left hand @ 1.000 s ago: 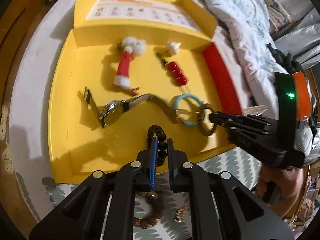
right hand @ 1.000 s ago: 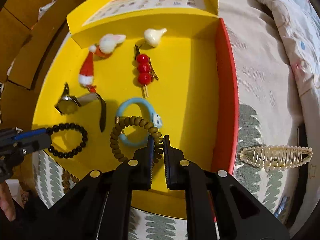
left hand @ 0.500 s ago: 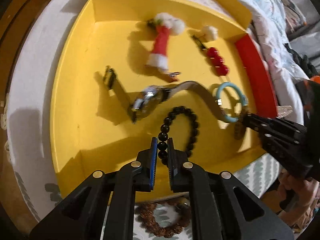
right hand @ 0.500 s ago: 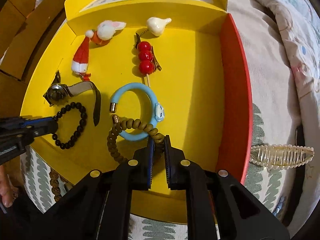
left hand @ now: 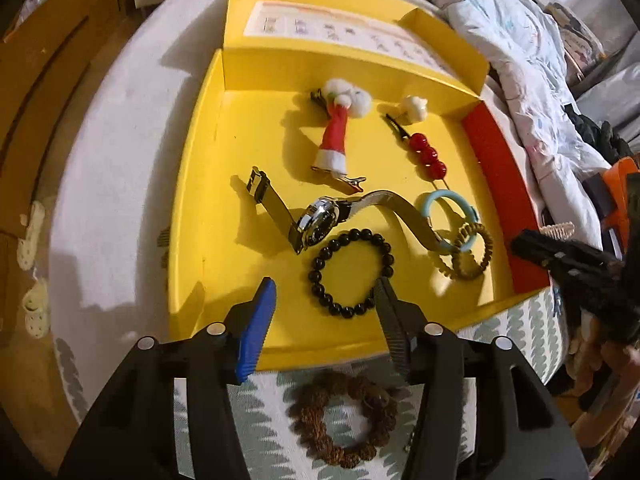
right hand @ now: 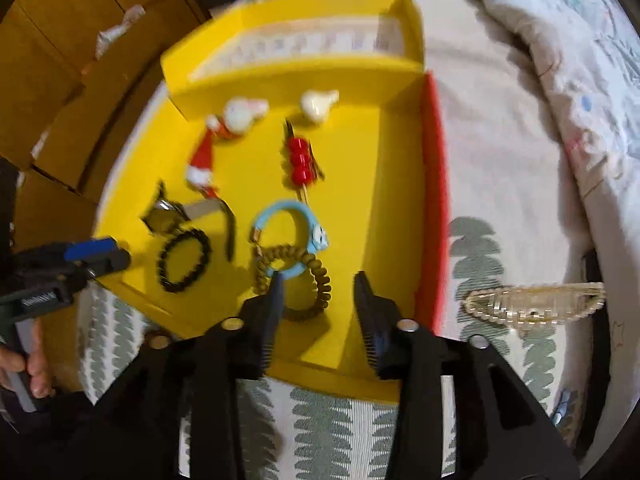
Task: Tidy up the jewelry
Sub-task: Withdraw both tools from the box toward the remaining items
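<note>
A yellow box tray holds the jewelry. A black bead bracelet lies near its front edge, free of my left gripper, which is open just behind it. A brown coil bracelet lies over a light blue bangle. My right gripper is open just above the coil bracelet. A silver watch, a red and white hair clip and a red bead clip also lie inside.
A brown seed bracelet lies on the patterned cloth in front of the tray. A pearl hair comb lies on the cloth right of the tray's red wall. Rumpled bedding lies at the right. Wooden furniture stands at the left.
Both grippers have opened and drawn back. The black bead bracelet and the brown coil bracelet were let go and now lie in the tray.
</note>
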`<state>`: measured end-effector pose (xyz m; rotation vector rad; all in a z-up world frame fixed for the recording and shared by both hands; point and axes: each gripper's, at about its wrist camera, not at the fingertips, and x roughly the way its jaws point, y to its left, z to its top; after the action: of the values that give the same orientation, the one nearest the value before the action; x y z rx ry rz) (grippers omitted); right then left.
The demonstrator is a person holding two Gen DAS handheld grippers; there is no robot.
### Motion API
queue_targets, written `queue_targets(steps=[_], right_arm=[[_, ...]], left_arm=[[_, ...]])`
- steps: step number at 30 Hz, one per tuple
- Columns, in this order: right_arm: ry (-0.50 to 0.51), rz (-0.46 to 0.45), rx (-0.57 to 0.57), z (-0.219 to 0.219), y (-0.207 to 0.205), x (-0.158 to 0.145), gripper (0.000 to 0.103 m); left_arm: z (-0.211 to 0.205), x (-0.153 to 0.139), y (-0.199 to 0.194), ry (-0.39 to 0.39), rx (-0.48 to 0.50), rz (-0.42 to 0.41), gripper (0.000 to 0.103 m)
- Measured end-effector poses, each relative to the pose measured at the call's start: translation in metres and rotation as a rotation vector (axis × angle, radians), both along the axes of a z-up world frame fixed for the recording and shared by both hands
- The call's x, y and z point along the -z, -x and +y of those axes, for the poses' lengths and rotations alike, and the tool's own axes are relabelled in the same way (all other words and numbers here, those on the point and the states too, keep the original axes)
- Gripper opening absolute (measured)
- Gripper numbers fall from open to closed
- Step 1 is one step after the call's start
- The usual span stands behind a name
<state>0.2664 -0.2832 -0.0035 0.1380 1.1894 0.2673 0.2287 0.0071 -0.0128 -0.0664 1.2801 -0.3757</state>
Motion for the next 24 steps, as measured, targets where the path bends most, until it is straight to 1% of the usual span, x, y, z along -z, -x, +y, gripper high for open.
queue_targets(steps=[1, 2, 3, 4, 6, 9, 11, 13, 16, 19, 22, 24], right_arm=[[-0.011, -0.018, 0.008, -0.001, 0.001, -0.006, 0.05], [-0.021, -0.044, 0.028, -0.01, 0.005, -0.016, 0.056], [-0.026, -0.058, 0.044, -0.015, 0.008, -0.022, 0.059], [-0.034, -0.071, 0.059, -0.022, 0.011, -0.029, 0.059], [-0.055, -0.085, 0.085, -0.038, 0.021, -0.04, 0.059], [-0.046, -0.089, 0.129, -0.054, 0.035, -0.045, 0.059], [-0.046, -0.084, 0.171, -0.075, 0.05, -0.043, 0.059], [-0.035, -0.074, 0.214, -0.095, 0.063, -0.036, 0.059], [0.004, -0.041, 0.289, -0.129, 0.085, -0.023, 0.059], [0.046, -0.006, 0.334, -0.15, 0.099, -0.01, 0.059], [0.083, 0.056, 0.345, -0.163, 0.108, 0.003, 0.059], [0.09, 0.1, 0.373, -0.173, 0.113, 0.014, 0.059]], left_arm=[[0.0, -0.006, 0.006, -0.01, 0.0, -0.026, 0.06], [0.0, -0.012, 0.013, -0.021, 0.002, -0.05, 0.068], [-0.001, -0.016, 0.018, -0.028, 0.005, -0.066, 0.07], [-0.005, -0.019, 0.023, -0.036, 0.009, -0.08, 0.071], [-0.014, -0.026, 0.037, -0.049, 0.021, -0.101, 0.08], [-0.02, -0.029, 0.055, -0.089, 0.056, -0.125, 0.086], [-0.02, -0.027, 0.065, -0.128, 0.076, -0.135, 0.086], [-0.017, -0.023, 0.073, -0.145, 0.075, -0.131, 0.086], [-0.012, -0.013, 0.084, -0.15, 0.06, -0.102, 0.086], [-0.009, -0.005, 0.098, -0.141, 0.056, -0.075, 0.086], [-0.01, 0.002, 0.108, -0.156, 0.052, -0.067, 0.086], [-0.012, 0.007, 0.113, -0.17, 0.054, -0.055, 0.086]])
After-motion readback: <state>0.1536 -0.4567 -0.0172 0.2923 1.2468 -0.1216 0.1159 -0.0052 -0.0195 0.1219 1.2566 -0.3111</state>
